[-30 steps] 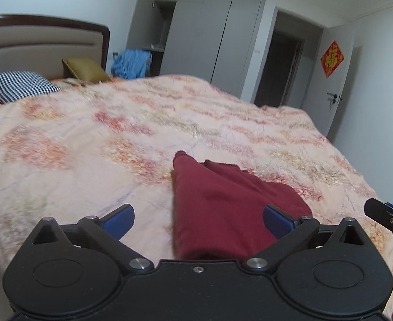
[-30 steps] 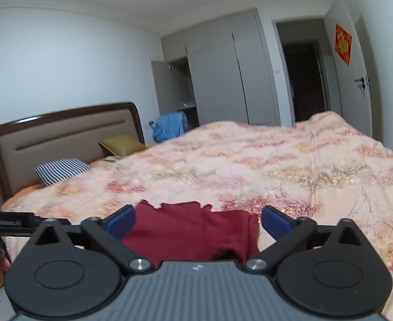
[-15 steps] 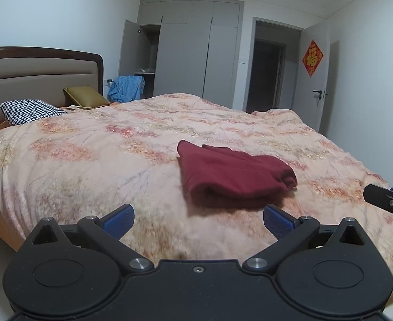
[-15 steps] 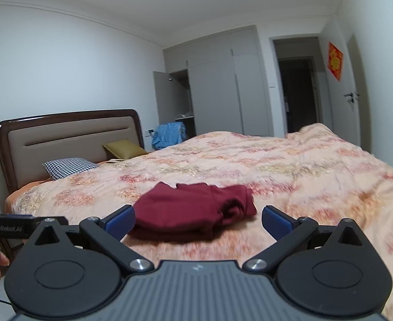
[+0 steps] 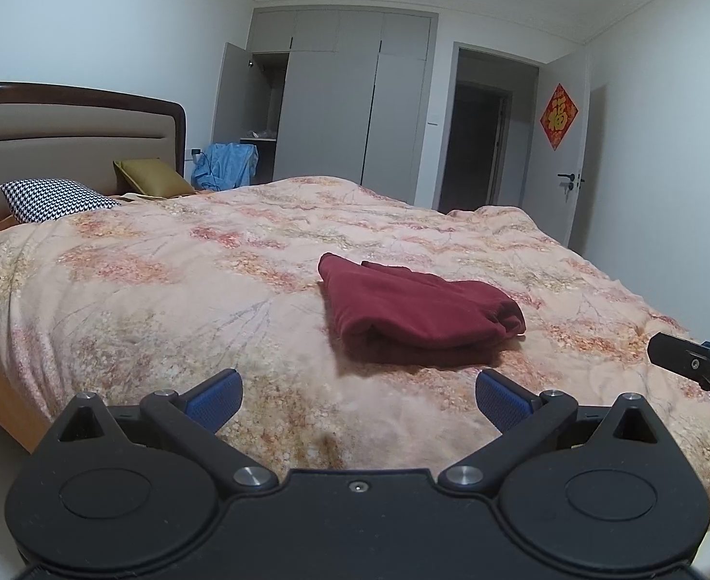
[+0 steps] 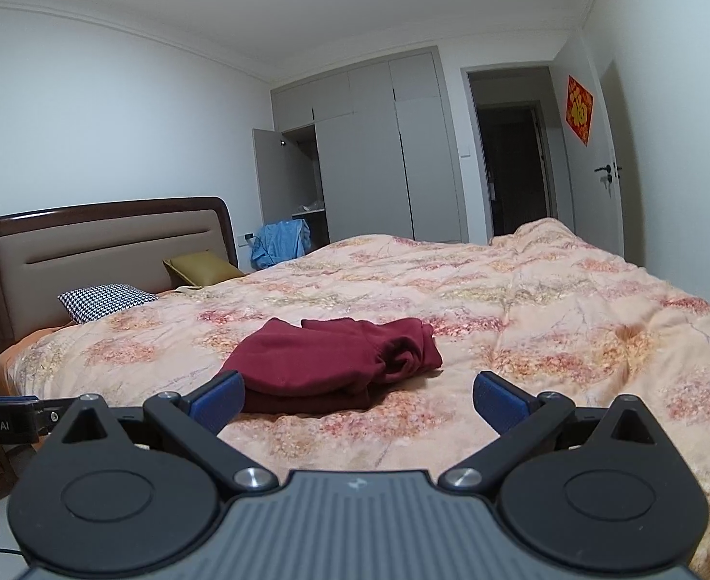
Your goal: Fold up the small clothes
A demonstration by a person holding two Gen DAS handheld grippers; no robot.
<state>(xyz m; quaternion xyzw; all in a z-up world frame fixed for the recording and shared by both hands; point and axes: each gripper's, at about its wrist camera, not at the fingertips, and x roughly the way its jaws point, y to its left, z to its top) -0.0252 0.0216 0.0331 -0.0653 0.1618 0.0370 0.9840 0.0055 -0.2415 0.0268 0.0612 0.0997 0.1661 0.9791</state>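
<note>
A dark red garment (image 5: pixel 417 309) lies folded into a thick bundle on the floral bedspread (image 5: pixel 185 290), near the bed's front edge. In the right wrist view the same red garment (image 6: pixel 335 362) shows a bunched end on its right side. My left gripper (image 5: pixel 358 398) is open, held back from the bed and a little short of the garment, nothing between its blue pads. My right gripper (image 6: pixel 358 398) is open too, empty, with the garment just beyond its left fingertip. The right gripper's tip (image 5: pixel 693 367) shows at the right edge of the left wrist view.
The bed has a padded headboard (image 6: pixel 103 251), a checked pillow (image 5: pixel 55 200) and an olive cushion (image 5: pixel 152 176). Grey wardrobes (image 5: pixel 350 106) stand behind, one door open, with blue clothing (image 5: pixel 226 166) nearby. A doorway (image 5: pixel 475 145) opens at the back right.
Both grippers have pulled back and away from the folded red garment, which now lies farther off on the bed. Both have stayed open.
</note>
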